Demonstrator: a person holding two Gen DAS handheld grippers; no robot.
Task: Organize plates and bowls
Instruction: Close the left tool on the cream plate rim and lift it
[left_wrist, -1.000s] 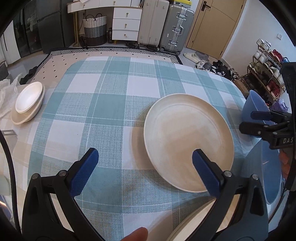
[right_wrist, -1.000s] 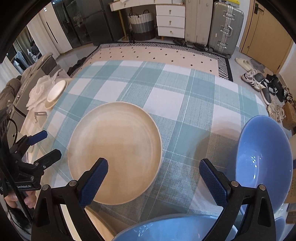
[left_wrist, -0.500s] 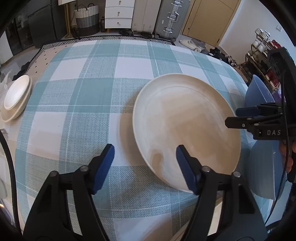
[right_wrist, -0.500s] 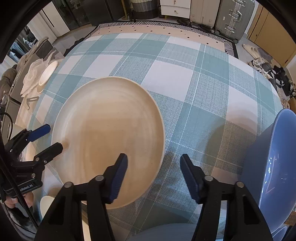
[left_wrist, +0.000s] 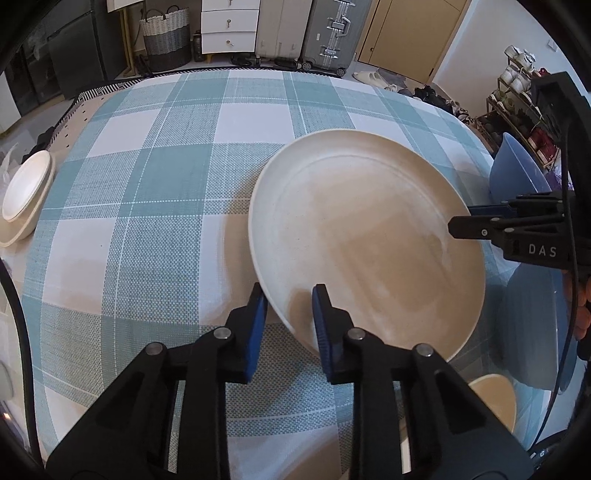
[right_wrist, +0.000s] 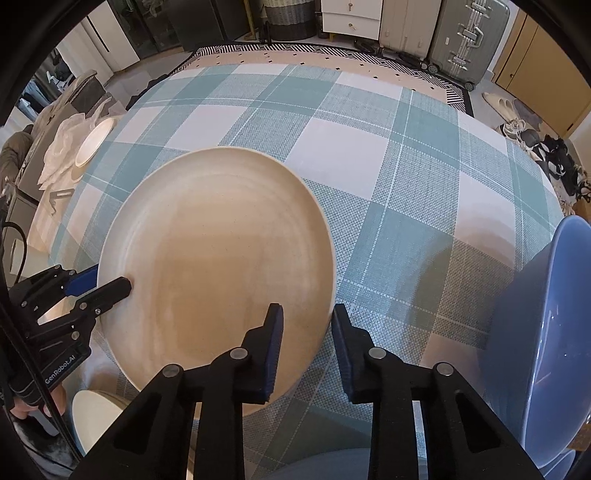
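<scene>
On the checked cloth (left_wrist: 155, 206) lay the cream plate (left_wrist: 365, 236), right of centre. Left gripper (left_wrist: 288, 295) and right gripper (right_wrist: 306, 314) had just been closing and now pinched opposite rims, jaws narrow. Both holds looked set, so a two-handed lift seemed next.

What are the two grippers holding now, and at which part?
Both hold the same large cream plate by its rim: the left gripper at the plate's near left edge, the right gripper at its near right edge. Their jaws have just closed on it.
</scene>
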